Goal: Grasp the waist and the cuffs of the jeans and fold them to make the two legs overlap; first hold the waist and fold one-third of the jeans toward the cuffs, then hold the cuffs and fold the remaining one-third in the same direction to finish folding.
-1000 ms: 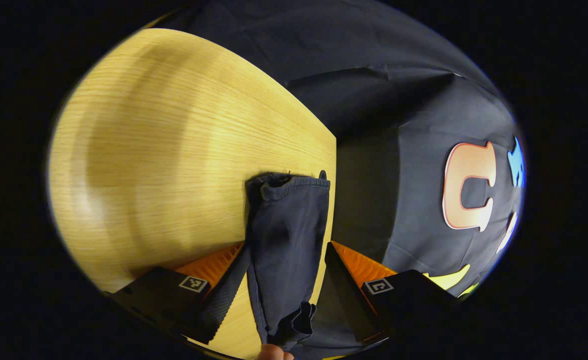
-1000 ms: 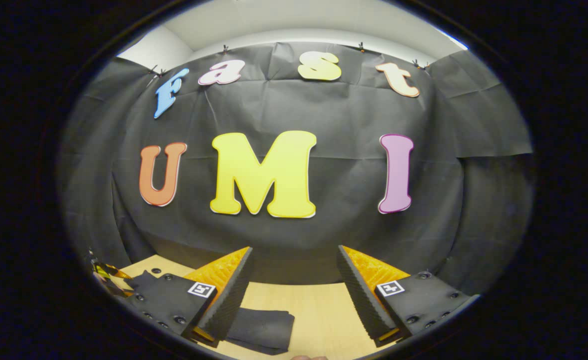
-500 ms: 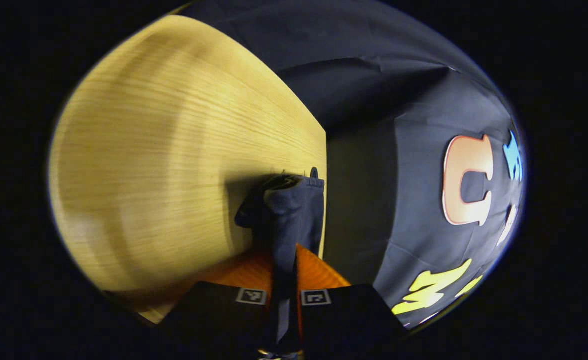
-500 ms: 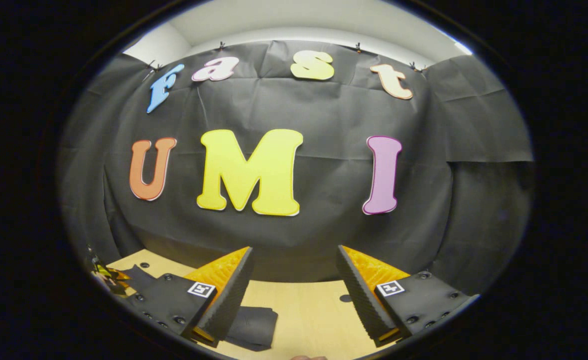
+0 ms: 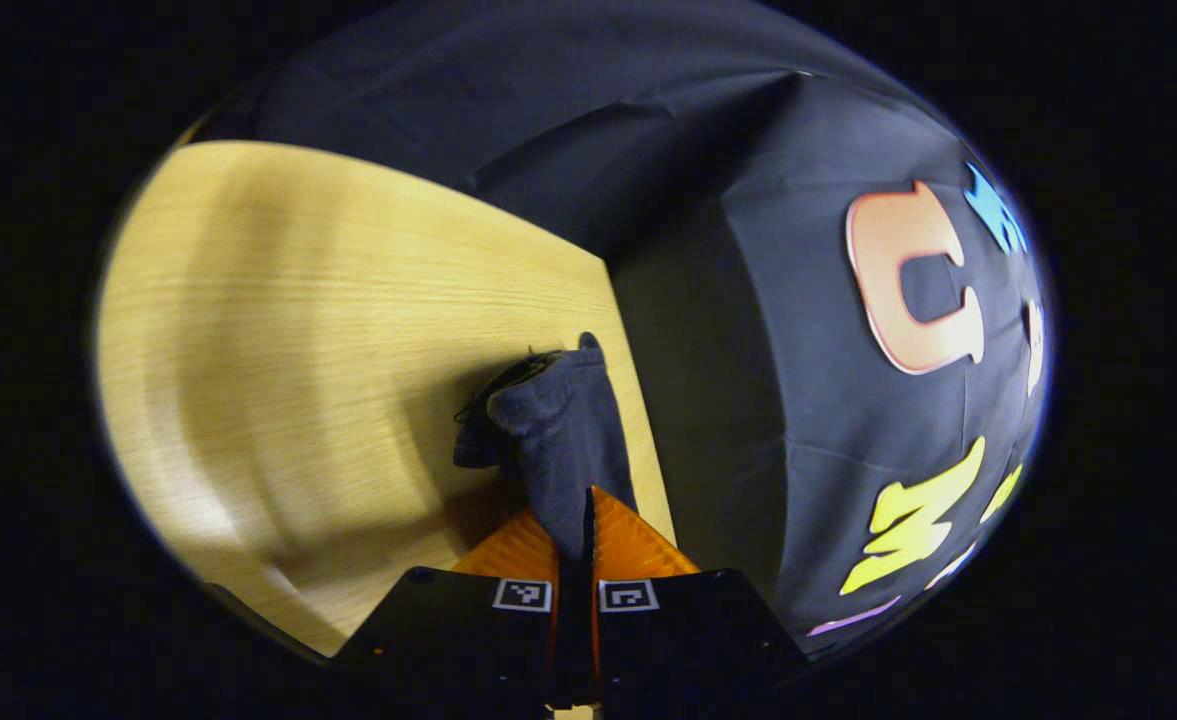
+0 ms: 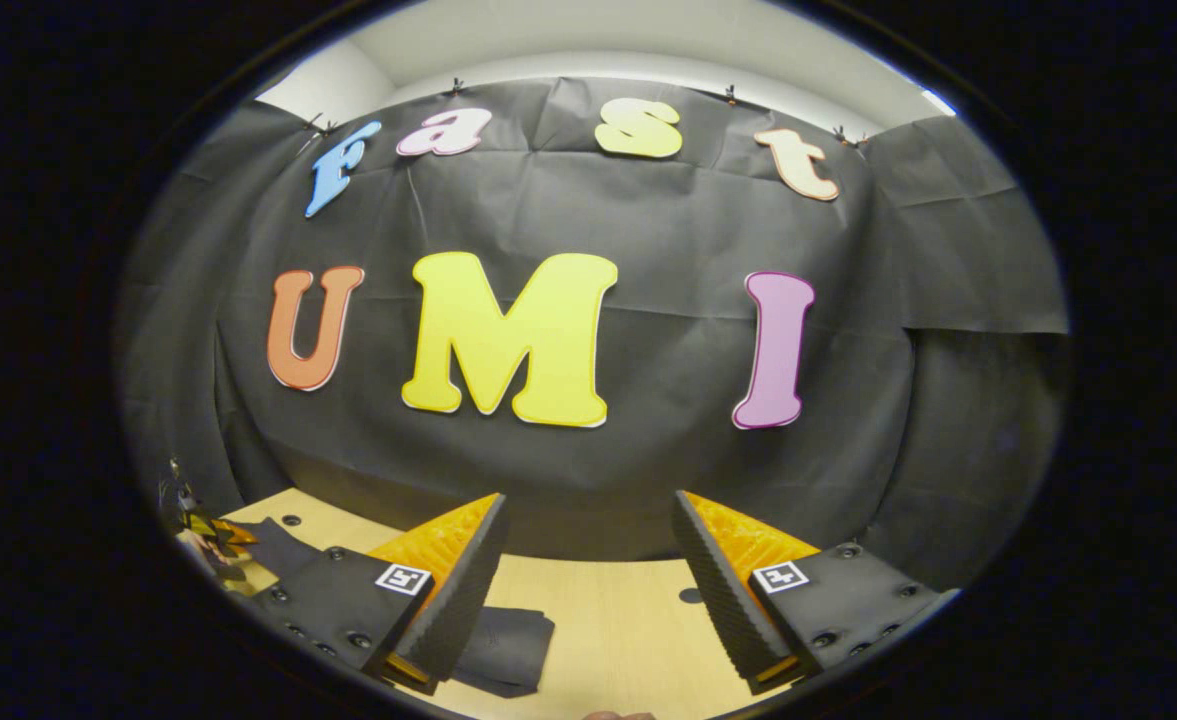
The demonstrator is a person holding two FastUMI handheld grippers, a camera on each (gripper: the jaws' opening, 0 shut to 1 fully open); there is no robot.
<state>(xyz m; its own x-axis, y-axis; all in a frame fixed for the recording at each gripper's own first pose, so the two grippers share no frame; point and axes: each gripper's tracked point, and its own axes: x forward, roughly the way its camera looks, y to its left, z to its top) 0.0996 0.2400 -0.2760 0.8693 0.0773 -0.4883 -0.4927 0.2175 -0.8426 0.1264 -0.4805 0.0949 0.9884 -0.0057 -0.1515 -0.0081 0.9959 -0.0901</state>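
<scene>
My left gripper (image 5: pixel 588 520) pinches the jeans (image 5: pixel 563 430) thinly – fabric could slip; right gripper (image 6: pixel 588 580) gaping, jeans at seven o'clock

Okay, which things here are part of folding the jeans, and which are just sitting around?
Part of the job:
- jeans, dark cloth on the wooden table
- left gripper, jaws closed on the jeans
- right gripper, jaws apart, holding nothing

Just there:
- small dark hole in the tabletop
- black cloth wall behind the table
</scene>
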